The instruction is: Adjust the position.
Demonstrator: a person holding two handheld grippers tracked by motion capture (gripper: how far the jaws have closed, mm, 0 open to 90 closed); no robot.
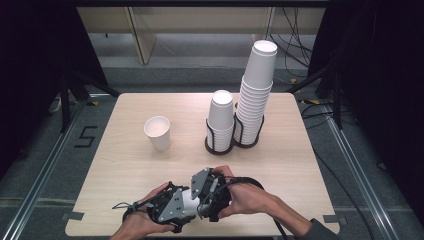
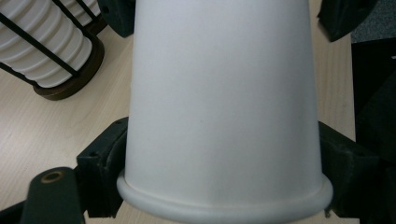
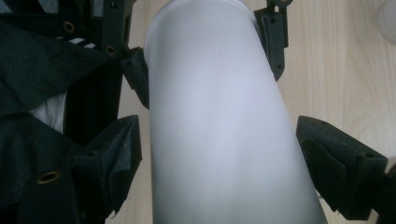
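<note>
White paper cup (image 2: 224, 107) clamped in left gripper (image 1: 167, 207) — right gripper (image 1: 207, 192) alongside, fingers straddling.

A plain white paper cup (image 2: 224, 107) sits between black jaws. White ribbed cup stacks (image 1: 256, 95) stand in black wire holders (image 1: 220, 142) on the pale woodgrain table (image 1: 120, 160).

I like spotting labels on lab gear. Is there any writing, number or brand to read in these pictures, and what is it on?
"5": a dark, blocky digit on the grey floor, left of the table.
The white paper cups carry no print: none on the loose cup, the two stacks in the rack, or the held cup.
No lettering can be read on the grippers.
</note>
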